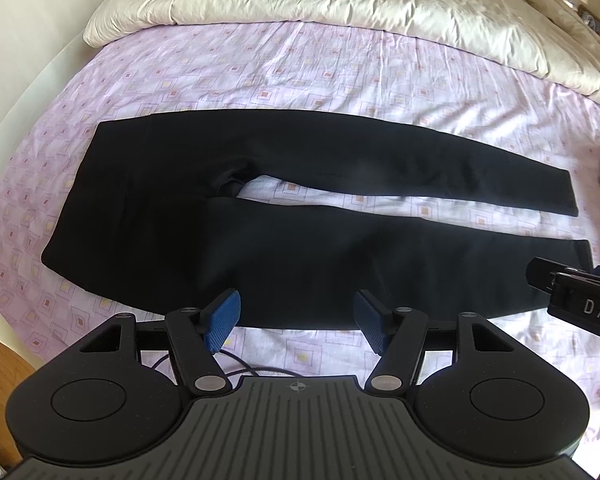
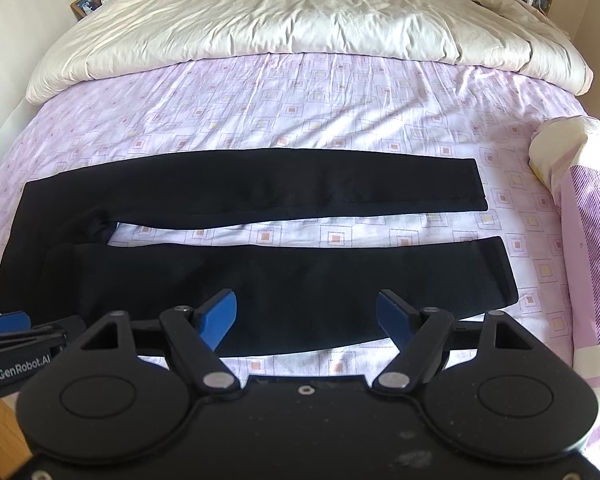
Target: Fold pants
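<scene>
Where visible, left hand-held gripper [image 2: 4,344] reads "GenRobot.AI".

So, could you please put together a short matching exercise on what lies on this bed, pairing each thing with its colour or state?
Things:
1. pants
2. duvet
3. bedsheet
4. left gripper

Descriptions:
A. cream, bunched at the far end of the bed
B. open, nothing between its blue pads
C. black, spread flat with legs apart
D. pale pink with a pattern of squares

Pairs: 1-C, 2-A, 3-D, 4-B
</scene>
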A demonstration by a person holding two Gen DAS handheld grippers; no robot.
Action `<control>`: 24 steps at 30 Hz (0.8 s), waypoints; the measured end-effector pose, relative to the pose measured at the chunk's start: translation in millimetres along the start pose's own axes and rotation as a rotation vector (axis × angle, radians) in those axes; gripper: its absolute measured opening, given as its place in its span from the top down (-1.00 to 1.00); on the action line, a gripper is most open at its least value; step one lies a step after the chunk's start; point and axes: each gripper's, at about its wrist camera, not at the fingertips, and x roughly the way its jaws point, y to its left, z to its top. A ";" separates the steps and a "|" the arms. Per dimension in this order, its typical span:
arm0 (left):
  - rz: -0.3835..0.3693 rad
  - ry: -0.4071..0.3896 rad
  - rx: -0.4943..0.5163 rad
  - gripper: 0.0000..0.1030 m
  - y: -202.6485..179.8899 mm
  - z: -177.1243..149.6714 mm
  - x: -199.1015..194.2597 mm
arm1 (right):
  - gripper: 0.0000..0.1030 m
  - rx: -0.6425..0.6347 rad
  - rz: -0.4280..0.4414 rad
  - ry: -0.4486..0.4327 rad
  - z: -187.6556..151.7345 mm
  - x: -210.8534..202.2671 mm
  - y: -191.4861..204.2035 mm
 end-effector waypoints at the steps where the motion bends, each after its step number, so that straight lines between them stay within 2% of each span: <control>1: 0.002 0.002 0.000 -0.20 -0.6 -0.2 0.1 | -0.58 0.000 0.002 0.001 -0.5 0.2 -0.1; 24: 0.001 0.018 -0.013 -0.20 2.4 -3.6 3.7 | -0.58 0.005 0.022 0.018 0.0 2.6 1.2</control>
